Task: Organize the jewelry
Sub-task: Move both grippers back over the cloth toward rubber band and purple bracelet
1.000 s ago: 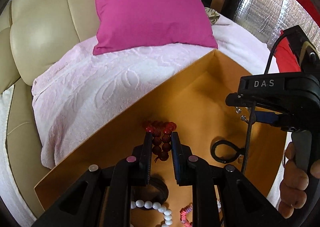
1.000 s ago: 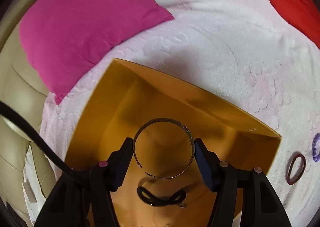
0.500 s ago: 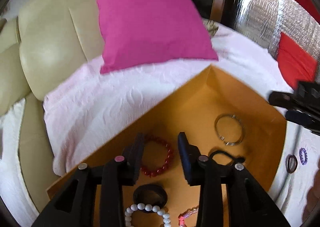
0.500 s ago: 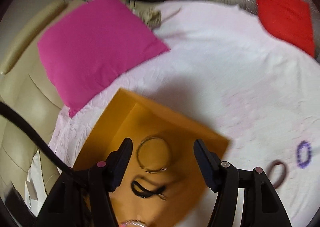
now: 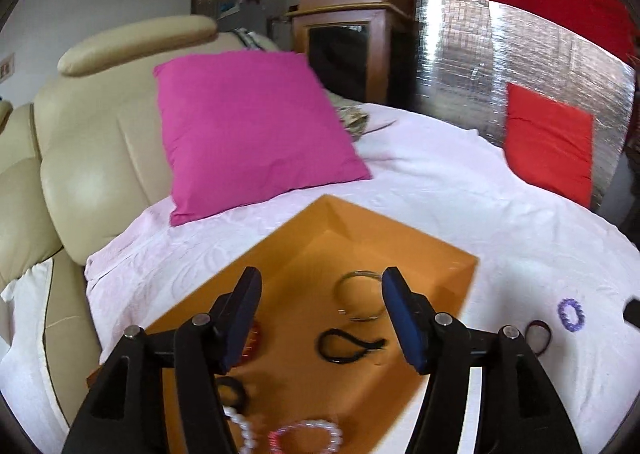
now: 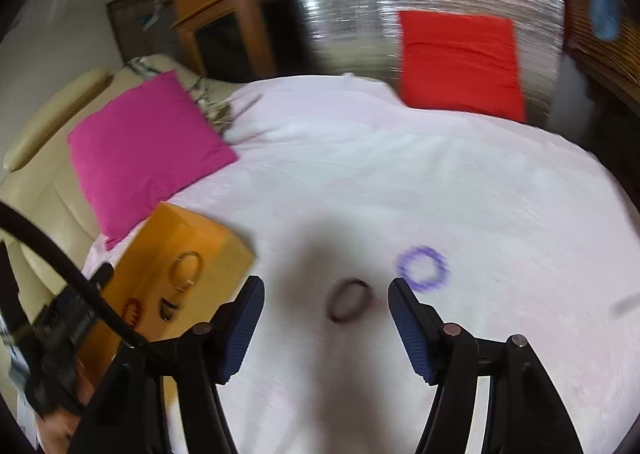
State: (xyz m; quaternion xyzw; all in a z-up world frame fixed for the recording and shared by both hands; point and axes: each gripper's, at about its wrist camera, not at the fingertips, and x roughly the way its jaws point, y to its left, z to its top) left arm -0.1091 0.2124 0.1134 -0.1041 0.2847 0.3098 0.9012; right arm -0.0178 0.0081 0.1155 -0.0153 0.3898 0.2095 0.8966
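An orange box (image 5: 400,238) lies on the blanket, holding a silver bangle (image 5: 360,296), a black cord loop (image 5: 350,346), a red bead bracelet (image 5: 252,340), a black ring (image 5: 234,394) and pearl and pink bead strands. My left gripper (image 5: 322,318) hovers above the box, its jaws opening with nothing between them. Right of the box, a dark ring (image 6: 349,300) and a purple bracelet (image 6: 422,268) rest on the blanket. My right gripper (image 6: 326,324) hangs open and empty above the dark ring. The box (image 6: 208,238) shows at the left of the right wrist view.
A pink-white blanket (image 6: 400,181) covers the seat. A magenta cushion (image 5: 248,129) leans on the beige leather sofa back (image 5: 100,125). A red cushion (image 5: 548,141) stands against a silver foil panel (image 5: 480,65) at the back right. The left tool's cable (image 6: 60,266) crosses the right wrist view.
The left gripper let go of the red bead bracelet in the box, opened and pulled back upward. The right gripper left the silver bangle in the box and swung right over the blanket.
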